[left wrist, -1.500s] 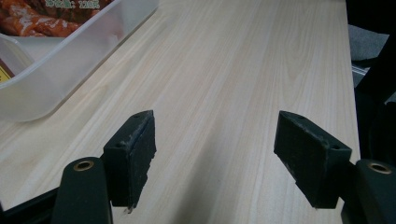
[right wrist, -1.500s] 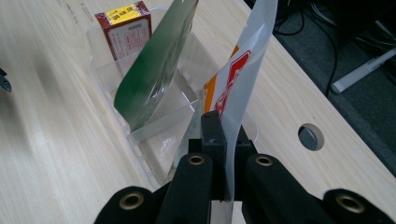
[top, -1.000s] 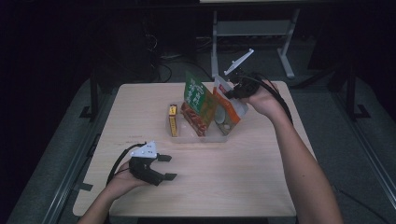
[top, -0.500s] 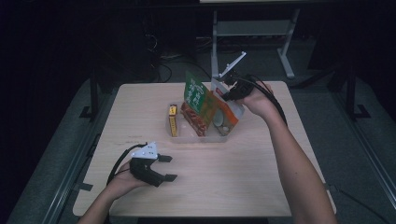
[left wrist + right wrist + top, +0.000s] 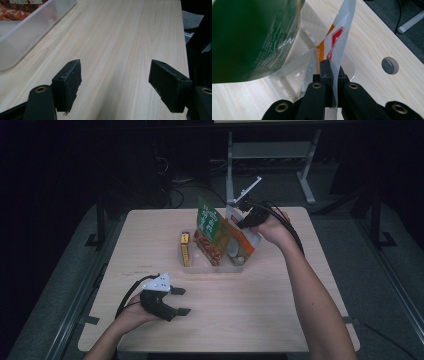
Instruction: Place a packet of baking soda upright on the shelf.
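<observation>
Big pale wood worktop (image 5: 260,310) carries everything, w/ a round cable hole (image 5: 390,65) seen in the right gripper view. Mid-worktop sits a clear plastic bin (image 5: 220,266), packets standing inside: green packet (image 5: 209,220) tilted at the back-left, reddish-orange packet (image 5: 206,247) in front of it. Orange-and-white packet (image 5: 245,242) leans at the bin's right end, lower part in the bin. Slim yellow box (image 5: 185,248) lies just beside the bin's left wall. Right tongs (image 5: 331,75) are clamped tight on that orange-and-white packet's top edge. Left tongs (image 5: 177,301) rest on the near-left worktop, jaws wide apart, nothing between them.
</observation>
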### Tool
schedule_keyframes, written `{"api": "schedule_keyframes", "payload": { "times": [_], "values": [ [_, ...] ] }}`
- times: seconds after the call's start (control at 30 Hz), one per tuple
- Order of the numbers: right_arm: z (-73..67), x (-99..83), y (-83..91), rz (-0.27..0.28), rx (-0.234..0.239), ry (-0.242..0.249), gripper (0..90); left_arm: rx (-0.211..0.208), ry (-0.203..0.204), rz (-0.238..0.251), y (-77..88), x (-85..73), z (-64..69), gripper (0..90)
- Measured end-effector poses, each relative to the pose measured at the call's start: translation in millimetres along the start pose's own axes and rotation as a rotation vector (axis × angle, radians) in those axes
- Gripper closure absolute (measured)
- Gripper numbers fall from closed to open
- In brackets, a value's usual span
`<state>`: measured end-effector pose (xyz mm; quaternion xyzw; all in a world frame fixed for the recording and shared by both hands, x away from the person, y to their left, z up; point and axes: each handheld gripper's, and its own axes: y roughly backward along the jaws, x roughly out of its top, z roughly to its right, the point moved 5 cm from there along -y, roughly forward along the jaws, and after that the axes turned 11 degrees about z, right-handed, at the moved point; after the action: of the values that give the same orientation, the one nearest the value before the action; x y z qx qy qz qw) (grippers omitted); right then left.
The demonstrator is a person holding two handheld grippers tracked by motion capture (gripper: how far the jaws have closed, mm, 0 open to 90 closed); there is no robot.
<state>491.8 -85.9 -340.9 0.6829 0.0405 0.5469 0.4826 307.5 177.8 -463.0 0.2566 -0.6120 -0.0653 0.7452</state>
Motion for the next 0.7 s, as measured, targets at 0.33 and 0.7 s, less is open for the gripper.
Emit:
{"api": "schedule_keyframes", "payload": {
  "times": [0.33, 0.7],
  "values": [
    [0.8, 0.4, -3.8, 0.019, -0.012, -0.02, 88.8, -0.006, 0.001, -0.004, -1.5, 0.3, 1.4, 25.6],
    [0.0, -1.9, 10.7, 0.106, 0.009, -0.092, 53.2, 0.002, -0.007, -0.006, 0.7, 0.5, 0.1, 25.6]
  ]
}}
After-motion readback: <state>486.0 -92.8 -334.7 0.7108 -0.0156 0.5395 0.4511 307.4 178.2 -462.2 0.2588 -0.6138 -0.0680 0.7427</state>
